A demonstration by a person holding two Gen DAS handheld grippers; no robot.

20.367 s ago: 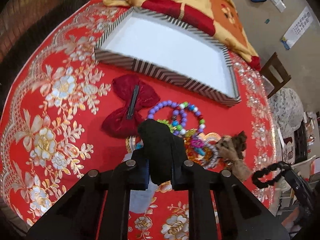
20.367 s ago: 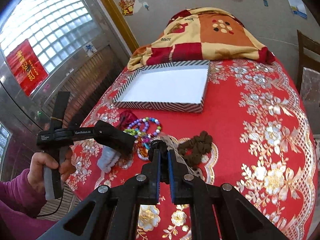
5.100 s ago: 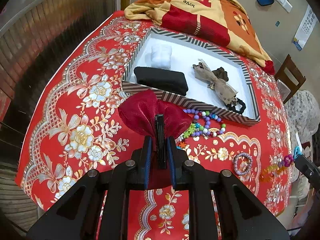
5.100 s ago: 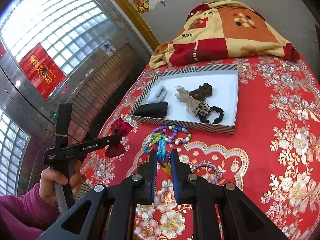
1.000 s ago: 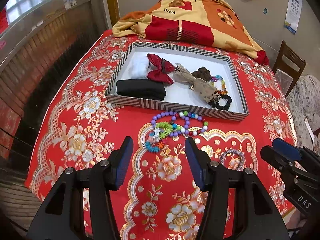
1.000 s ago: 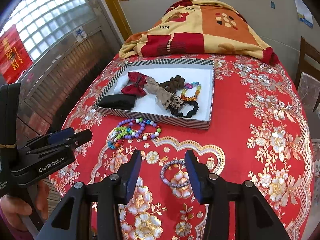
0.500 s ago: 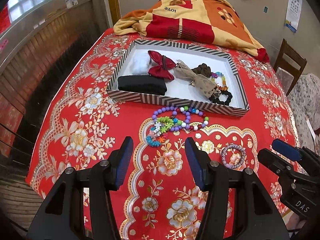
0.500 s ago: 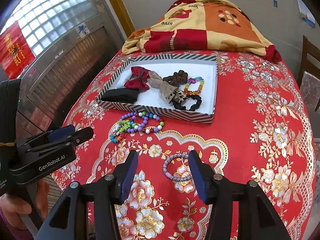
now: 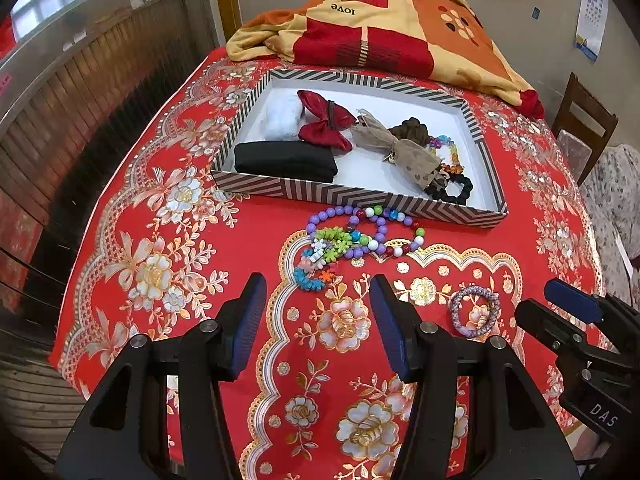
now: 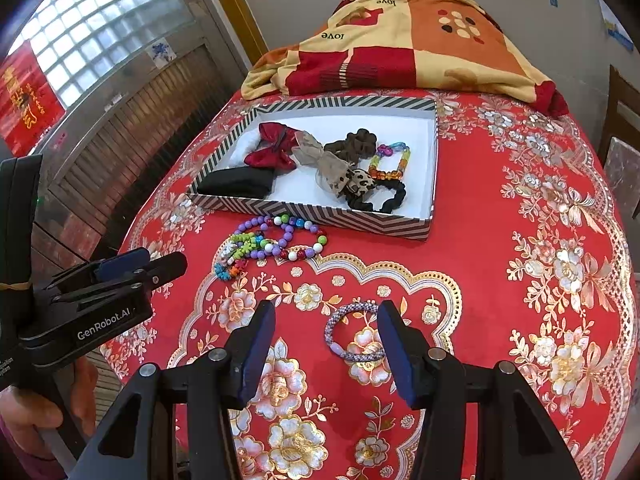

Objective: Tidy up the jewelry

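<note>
A striped box [image 9: 352, 196] [image 10: 312, 212] with a white floor holds a red bow [image 9: 324, 122], a black pouch [image 9: 284, 160], a white item, a beige bow, brown and black scrunchies and a rainbow bracelet [image 10: 390, 162]. A tangle of bead bracelets [image 9: 352, 240] [image 10: 272, 242] lies on the red cloth in front of the box. A lilac woven bracelet [image 9: 474, 316] [image 10: 354, 334] lies nearer. My left gripper [image 9: 318, 320] is open and empty, just short of the tangle. My right gripper [image 10: 326, 344] is open and empty, its jaws either side of the lilac bracelet, above it.
A red floral tablecloth [image 9: 160, 248] covers the round table. A folded red and yellow blanket [image 9: 380, 20] lies behind the box. A wooden chair [image 9: 584, 120] stands at the right. A slatted wall and glass blocks are at the left.
Both grippers have moved slightly forward over the table toward the loose bracelets. Both stay open. Nothing on the table has moved.
</note>
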